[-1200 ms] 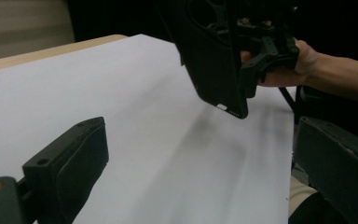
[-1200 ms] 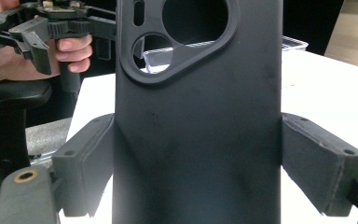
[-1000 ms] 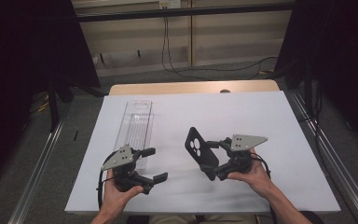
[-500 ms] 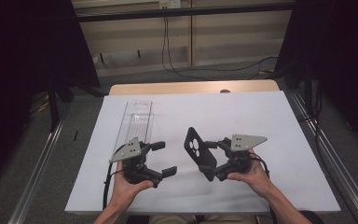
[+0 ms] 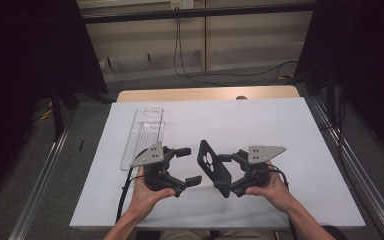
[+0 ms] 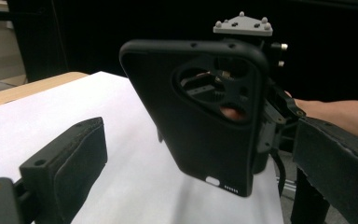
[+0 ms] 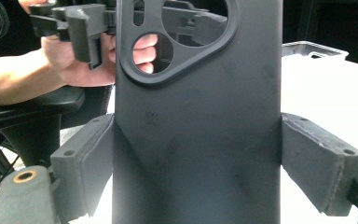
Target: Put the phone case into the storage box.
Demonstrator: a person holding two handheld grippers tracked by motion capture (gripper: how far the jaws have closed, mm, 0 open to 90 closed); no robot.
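A black phone case point(image 5: 210, 164) with a camera cut-out stands on end above the white sheet, and my right gripper point(image 5: 223, 173) is shut on its lower part. The right gripper view has the case point(image 7: 196, 130) clamped between both pads of the right gripper point(image 7: 204, 161). My left gripper point(image 5: 190, 166) is open just left of the case, its jaws pointing at it. Seen from the left gripper view, the case point(image 6: 205, 121) sits ahead of the open left gripper point(image 6: 200, 186), apart from its pads point(image 6: 70, 161).
A clear plastic tray point(image 5: 145, 132) lies on the white sheet point(image 5: 270, 125) behind the left hand, and its corner point(image 7: 312, 49) appears in the right gripper view. The wooden table edge point(image 5: 205, 94) runs along the back. Metal rails flank the table.
My left gripper has moved right and a little forward, closing in on the case. The right gripper and case have barely shifted.
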